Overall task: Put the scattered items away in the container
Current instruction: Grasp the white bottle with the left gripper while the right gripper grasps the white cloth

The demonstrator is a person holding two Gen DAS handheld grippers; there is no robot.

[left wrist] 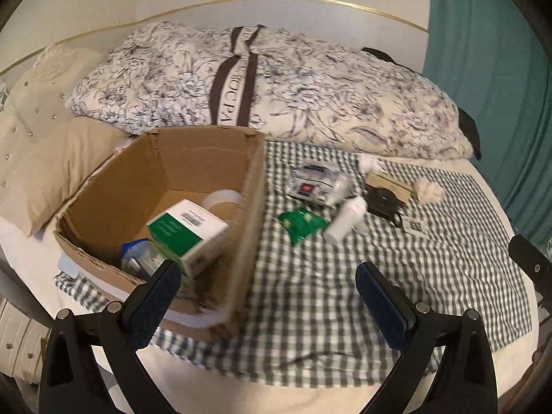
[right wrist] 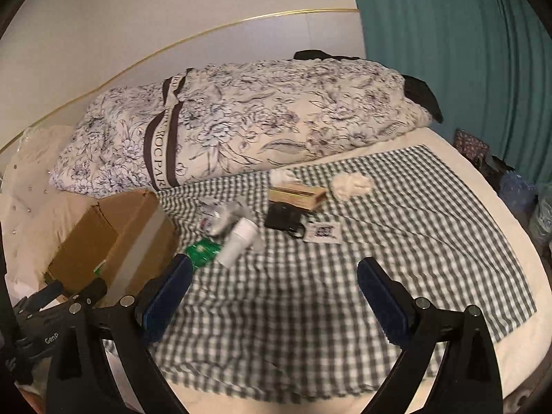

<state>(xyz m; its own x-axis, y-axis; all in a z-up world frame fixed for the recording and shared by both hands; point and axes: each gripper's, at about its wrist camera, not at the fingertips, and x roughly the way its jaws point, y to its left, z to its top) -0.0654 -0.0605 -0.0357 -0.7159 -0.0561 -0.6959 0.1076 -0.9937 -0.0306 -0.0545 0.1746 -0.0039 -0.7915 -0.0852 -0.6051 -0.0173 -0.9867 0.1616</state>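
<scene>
One folded duvet band reads "ROCPAR"; other labels too blurred.

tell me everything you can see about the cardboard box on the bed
The cardboard box is plain brown corrugated card, open at the top with rough, torn-looking rims. It stands upright on the checked cloth, at the cloth's left edge, in front of the floral duvet and beside a beige pillow. Inside lie a green and white carton, tilted, a clear tape roll behind it and a blue-topped item, blurred. Neither gripper touches it.
</scene>
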